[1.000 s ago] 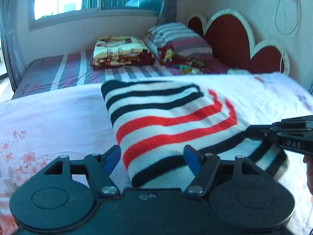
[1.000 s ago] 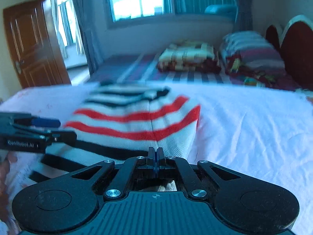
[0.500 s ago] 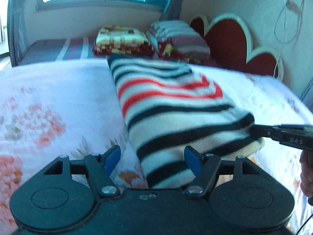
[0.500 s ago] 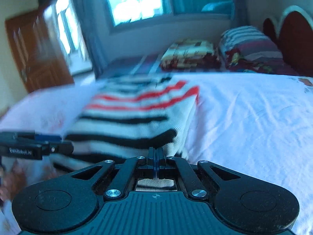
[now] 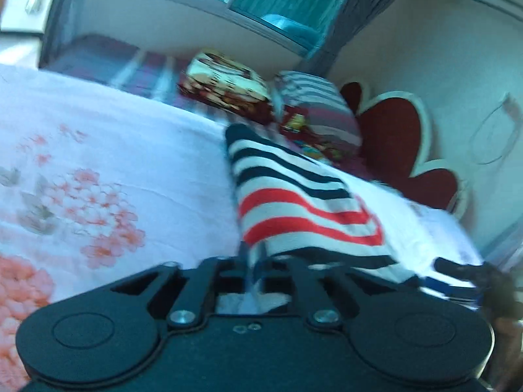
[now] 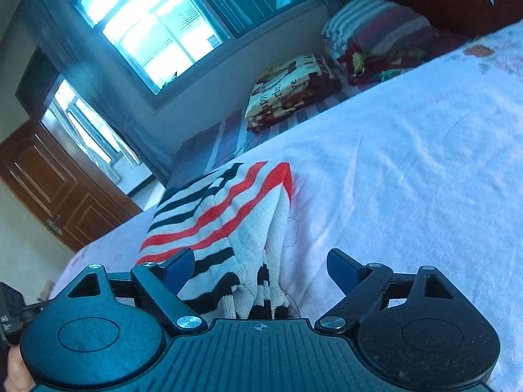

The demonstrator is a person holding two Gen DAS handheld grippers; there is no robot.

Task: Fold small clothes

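A small knit sweater with black, white and red stripes lies folded on the pink floral bedsheet. My left gripper is shut on the sweater's near edge; the view is blurred. The right gripper's dark tip shows at the right edge of that view. In the right wrist view the sweater lies just ahead, with its near hem between the blue pads. My right gripper is open and holds nothing. The left gripper's body shows at the far left.
A folded patterned blanket and a striped pillow lie on the striped mattress behind. A red heart-shaped headboard stands at the right. A window and a brown door are on the far walls.
My left gripper has closed on the sweater's near edge. My right gripper has opened and let the sweater go. Both views have tilted and the sweater has shifted.
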